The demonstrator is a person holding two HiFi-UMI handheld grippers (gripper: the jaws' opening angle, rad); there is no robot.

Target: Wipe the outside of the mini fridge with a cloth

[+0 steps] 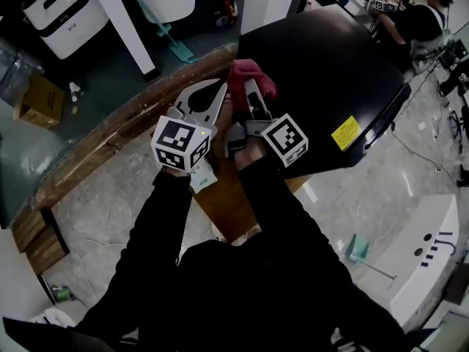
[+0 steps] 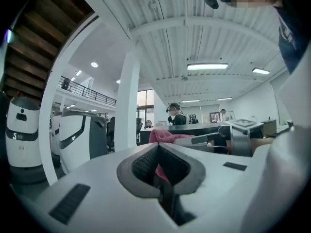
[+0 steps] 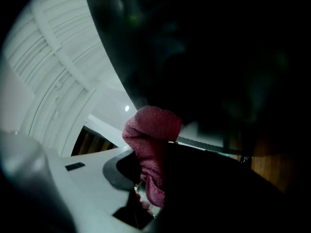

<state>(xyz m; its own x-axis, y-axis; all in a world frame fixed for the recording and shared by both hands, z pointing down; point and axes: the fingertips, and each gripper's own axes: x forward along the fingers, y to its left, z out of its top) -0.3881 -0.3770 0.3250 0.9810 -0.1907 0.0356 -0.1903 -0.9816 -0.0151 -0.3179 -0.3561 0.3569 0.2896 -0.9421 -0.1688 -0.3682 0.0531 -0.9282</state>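
Observation:
The black mini fridge (image 1: 330,72) stands in front of me, seen from above in the head view. A pink cloth (image 1: 248,75) lies against its left top edge, with my right gripper (image 1: 249,95) shut on it. In the right gripper view the cloth (image 3: 153,130) bunches out of the jaws (image 3: 150,178) against the dark fridge wall (image 3: 218,57). My left gripper (image 1: 209,94) hovers just left of the cloth, jaws shut and holding nothing. In the left gripper view its closed jaws (image 2: 159,152) frame the cloth (image 2: 165,136) beyond them.
The fridge rests on a wooden platform (image 1: 110,134) above a stone floor. White robot units (image 1: 62,9) and a white pillar (image 1: 124,20) stand at the back left, by a cardboard box (image 1: 37,101). A person (image 1: 418,20) sits at the far right. A white machine (image 1: 425,255) stands at the lower right.

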